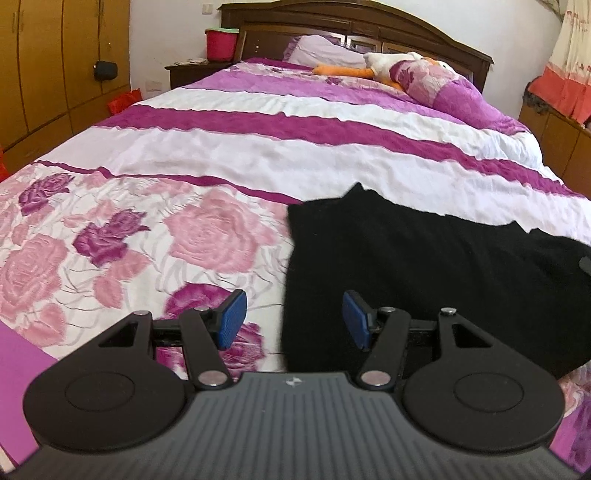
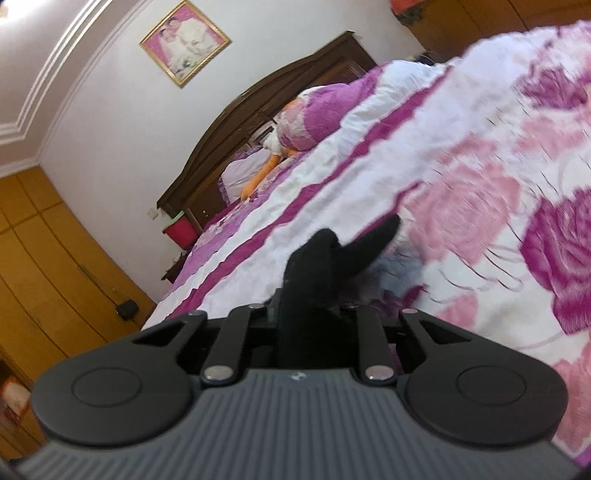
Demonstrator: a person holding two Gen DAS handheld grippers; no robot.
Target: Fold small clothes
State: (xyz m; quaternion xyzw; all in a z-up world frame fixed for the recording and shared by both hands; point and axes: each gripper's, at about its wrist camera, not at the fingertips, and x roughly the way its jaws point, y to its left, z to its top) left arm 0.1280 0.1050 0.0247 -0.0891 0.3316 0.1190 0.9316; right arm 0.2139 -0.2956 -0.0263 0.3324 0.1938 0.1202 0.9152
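Note:
A black garment [image 1: 424, 266] lies spread on the bed's floral cover, to the right of centre in the left wrist view. My left gripper [image 1: 294, 319] is open and empty, hovering at the garment's near left edge, its blue pads [image 1: 233, 318] apart. My right gripper [image 2: 314, 302] is shut on a bunched part of the black garment [image 2: 325, 258], which sticks up between the jaws and hides the pads. The right wrist view is tilted and blurred.
The bed cover [image 1: 184, 236] has pink and purple roses, with white and magenta stripes further back. A stuffed duck [image 1: 384, 68] and pillows lie by the dark headboard [image 1: 362, 29]. A red bucket [image 1: 220, 44] stands on the nightstand. Wooden wardrobes [image 1: 55, 66] stand left.

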